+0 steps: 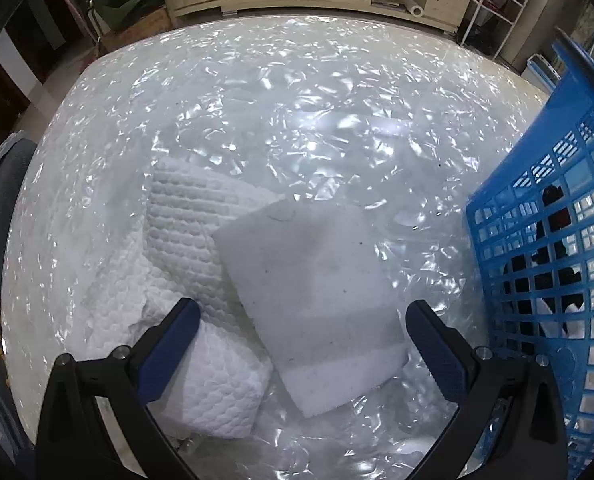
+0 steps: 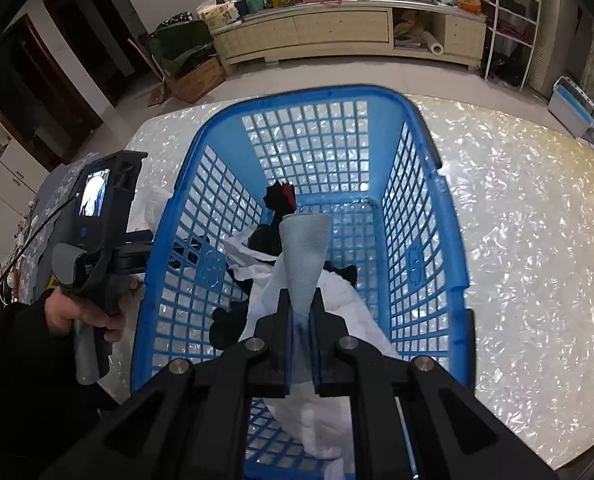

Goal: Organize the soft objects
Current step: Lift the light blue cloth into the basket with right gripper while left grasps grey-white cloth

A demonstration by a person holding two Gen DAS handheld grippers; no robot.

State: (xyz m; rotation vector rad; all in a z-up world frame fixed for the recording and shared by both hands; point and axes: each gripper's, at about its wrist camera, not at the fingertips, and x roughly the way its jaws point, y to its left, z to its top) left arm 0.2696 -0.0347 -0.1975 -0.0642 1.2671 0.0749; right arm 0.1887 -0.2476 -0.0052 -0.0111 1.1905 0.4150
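In the left wrist view, a smooth white foam block [image 1: 317,280] lies on the table, overlapping a white quilted cloth [image 1: 185,232]. My left gripper [image 1: 301,308] points down over them, open. The block's near end sits between the jaws; the left fingertip rests over the quilted cloth, and neither pad presses on the block. The right gripper [image 2: 301,300] is shut on a grey cloth [image 2: 305,248], which sticks up in a cone above the blue basket [image 2: 177,220]. Inside the basket lie white cloths [image 2: 337,292] and black soft items [image 2: 277,200].
The blue basket [image 1: 537,240] stands close to the right of the left gripper. A person's hand [image 2: 77,312] holds the left gripper's handle beside the basket's left wall. The shiny pearl-patterned table [image 2: 517,240] stretches to the basket's right. A cabinet [image 2: 337,32] and shelves stand beyond the table.
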